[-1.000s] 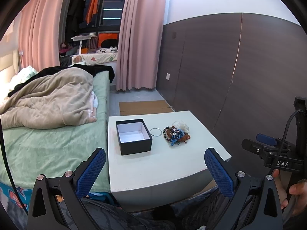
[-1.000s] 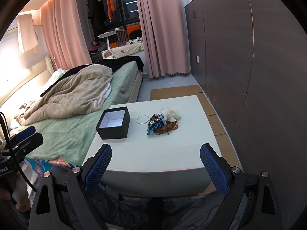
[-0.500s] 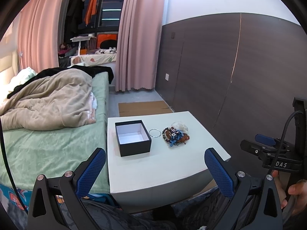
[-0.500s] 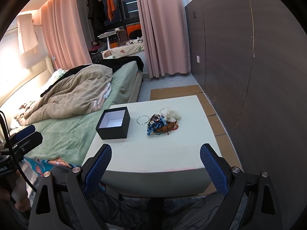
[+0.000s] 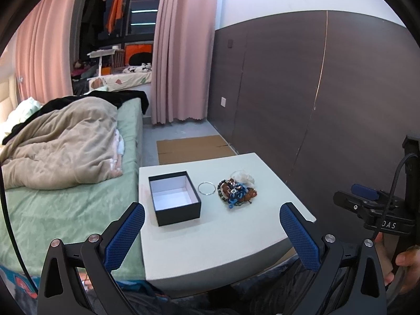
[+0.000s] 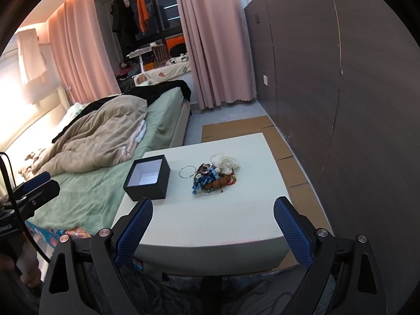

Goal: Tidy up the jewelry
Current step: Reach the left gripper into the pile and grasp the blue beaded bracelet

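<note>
Both my claws wait wide open in front of the white worktop (image 5: pixel 215 239).

Almost nothing has moved since a second ago; my view only slid a tiny bit. My left claw (image 5: pixel 210 232) and right claw (image 6: pixel 213 227) hold nothing and touch nothing. The open black square box (image 5: pixel 174 200) sits beside the thin silver ring bangle (image 5: pixel 206 188), then the heap of colourful bead bracelets (image 5: pixel 236 193).

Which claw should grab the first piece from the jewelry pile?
Probably the right claw: it is open and lines up with the jewelry pile. The left claw, also open, faces the black box.
</note>
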`<control>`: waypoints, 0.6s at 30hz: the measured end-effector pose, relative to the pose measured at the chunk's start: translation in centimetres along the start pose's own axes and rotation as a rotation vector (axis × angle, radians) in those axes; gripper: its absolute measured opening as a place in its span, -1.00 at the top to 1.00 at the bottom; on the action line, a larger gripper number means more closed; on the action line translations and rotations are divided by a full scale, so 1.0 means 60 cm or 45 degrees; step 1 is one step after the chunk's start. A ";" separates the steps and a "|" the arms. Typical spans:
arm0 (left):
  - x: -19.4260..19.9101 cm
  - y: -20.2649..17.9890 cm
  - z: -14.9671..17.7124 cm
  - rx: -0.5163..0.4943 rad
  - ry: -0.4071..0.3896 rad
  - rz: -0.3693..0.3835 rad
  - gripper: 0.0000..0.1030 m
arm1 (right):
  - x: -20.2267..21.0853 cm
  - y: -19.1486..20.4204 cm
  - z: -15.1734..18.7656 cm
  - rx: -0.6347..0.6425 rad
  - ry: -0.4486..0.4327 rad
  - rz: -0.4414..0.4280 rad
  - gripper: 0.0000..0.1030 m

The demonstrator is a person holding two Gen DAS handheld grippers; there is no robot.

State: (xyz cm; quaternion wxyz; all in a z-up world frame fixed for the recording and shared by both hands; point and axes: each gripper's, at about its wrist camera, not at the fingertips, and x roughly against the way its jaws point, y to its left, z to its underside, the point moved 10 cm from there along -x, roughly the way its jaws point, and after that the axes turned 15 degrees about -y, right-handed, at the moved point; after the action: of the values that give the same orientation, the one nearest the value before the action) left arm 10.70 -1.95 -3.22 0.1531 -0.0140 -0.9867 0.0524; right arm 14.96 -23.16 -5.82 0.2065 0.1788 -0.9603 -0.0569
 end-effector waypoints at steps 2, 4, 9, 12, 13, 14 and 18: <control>-0.015 -0.004 -0.002 -0.001 0.008 0.007 -0.99 | -0.009 -0.011 0.000 -0.021 0.007 0.008 -0.82; -0.034 -0.009 -0.002 -0.011 0.021 0.011 -0.99 | -0.020 -0.028 0.001 -0.045 0.014 0.018 -0.82; -0.084 -0.023 0.003 -0.006 0.062 0.035 -0.95 | -0.047 -0.062 0.007 -0.095 0.042 0.032 -0.82; -0.120 -0.032 0.010 -0.005 0.106 0.050 -0.86 | -0.064 -0.082 0.012 -0.128 0.058 0.032 -0.82; -0.129 -0.034 0.013 -0.003 0.116 0.055 -0.81 | -0.070 -0.089 0.014 -0.137 0.063 0.034 -0.82; -0.142 -0.037 0.017 -0.001 0.133 0.061 -0.78 | -0.076 -0.095 0.016 -0.146 0.069 0.037 -0.82; -0.183 -0.049 0.033 -0.001 0.199 0.089 -0.56 | -0.100 -0.112 0.022 -0.183 0.094 0.035 -0.81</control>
State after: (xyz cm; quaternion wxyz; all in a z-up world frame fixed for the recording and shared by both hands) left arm 20.51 -5.55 -8.10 0.2276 -0.0524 -0.9707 0.0562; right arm 21.67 -27.15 -10.52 0.2547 0.1523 -0.9479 -0.1162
